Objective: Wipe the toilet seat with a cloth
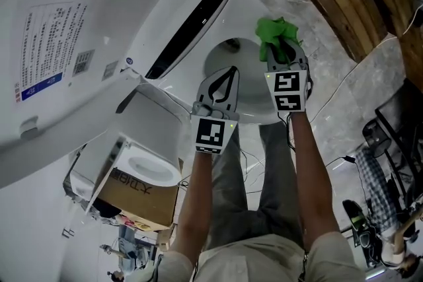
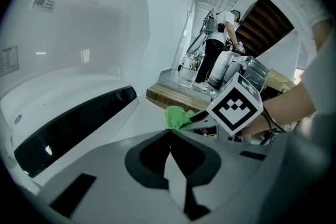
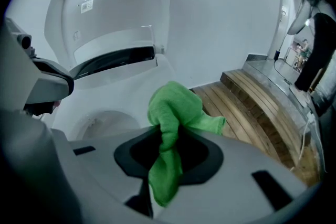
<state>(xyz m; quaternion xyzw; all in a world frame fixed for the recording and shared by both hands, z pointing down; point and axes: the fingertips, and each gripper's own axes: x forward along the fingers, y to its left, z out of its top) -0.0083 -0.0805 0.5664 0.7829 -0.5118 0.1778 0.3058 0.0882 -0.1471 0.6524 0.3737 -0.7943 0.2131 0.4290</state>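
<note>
Both arms are bare and stretched forward, roughly parallel. The left forearm [image 1: 198, 201] sits a bit lower and further back than the right forearm [image 1: 309, 168]. The left gripper [image 1: 230, 71] has its 2 jaws closed tip to tip with nothing between them, and its marker cube [image 1: 213, 134] faces up. The right gripper [image 1: 283, 53] is just beside and ahead of the left one, apart from it. Its 2 jaws are clamped on a green cloth [image 3: 173, 107], which bunches past the tips with a tail hanging back through the jaw gap. Each hand is wrapped around its gripper's rear, and the wrists are straight.
</note>
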